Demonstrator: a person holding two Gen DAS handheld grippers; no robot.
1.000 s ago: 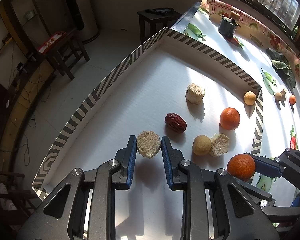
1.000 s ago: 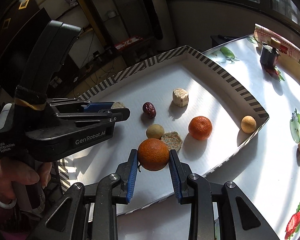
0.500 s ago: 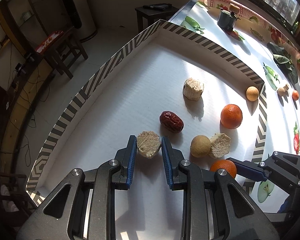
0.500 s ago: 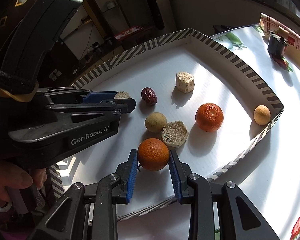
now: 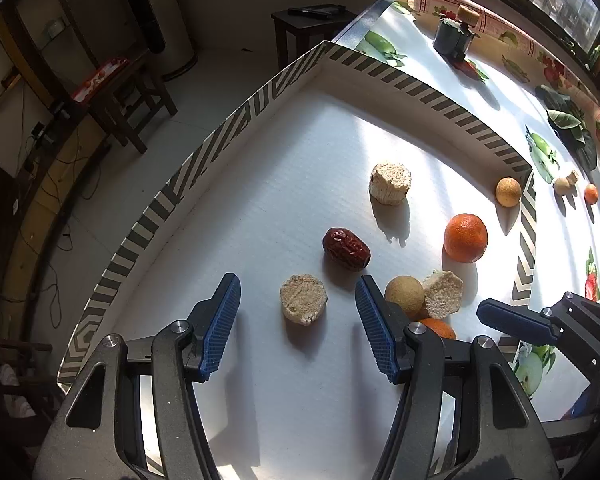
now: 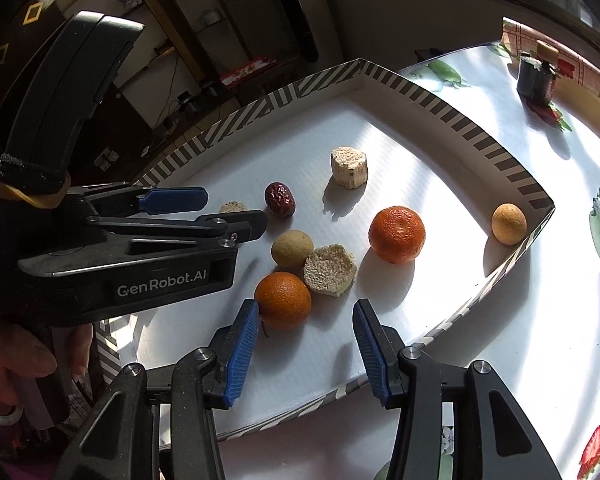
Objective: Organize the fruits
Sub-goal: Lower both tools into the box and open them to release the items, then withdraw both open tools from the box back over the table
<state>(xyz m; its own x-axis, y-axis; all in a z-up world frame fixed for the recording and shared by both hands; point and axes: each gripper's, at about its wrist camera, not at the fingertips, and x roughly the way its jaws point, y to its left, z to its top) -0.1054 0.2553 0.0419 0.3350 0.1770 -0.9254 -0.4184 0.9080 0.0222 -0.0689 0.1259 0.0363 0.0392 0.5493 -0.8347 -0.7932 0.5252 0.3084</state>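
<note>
We see the left gripper [image 5: 298, 322] with its jaws opening, a pale spongy chunk [image 5: 303, 298] lying free between them on the floor of the striped tray [image 5: 204, 160], touching neither pad. The right gripper [image 6: 305, 350] is opening too; the near orange [image 6: 283, 300] sits on the tray just ahead of its left pad, and whether it still touches that pad we cannot tell. Beside that orange lie a tan round fruit [image 6: 292, 249] and a second spongy chunk [image 6: 330, 269], touching each other. Farther from it sit a red date [image 6: 280, 199], a third chunk [image 6: 349, 167] and a second orange [image 6: 397, 234]. On the left gripper's body we read "GenRobot.AI"; below it a hand [image 6: 18, 364] grips the handle.
</note>
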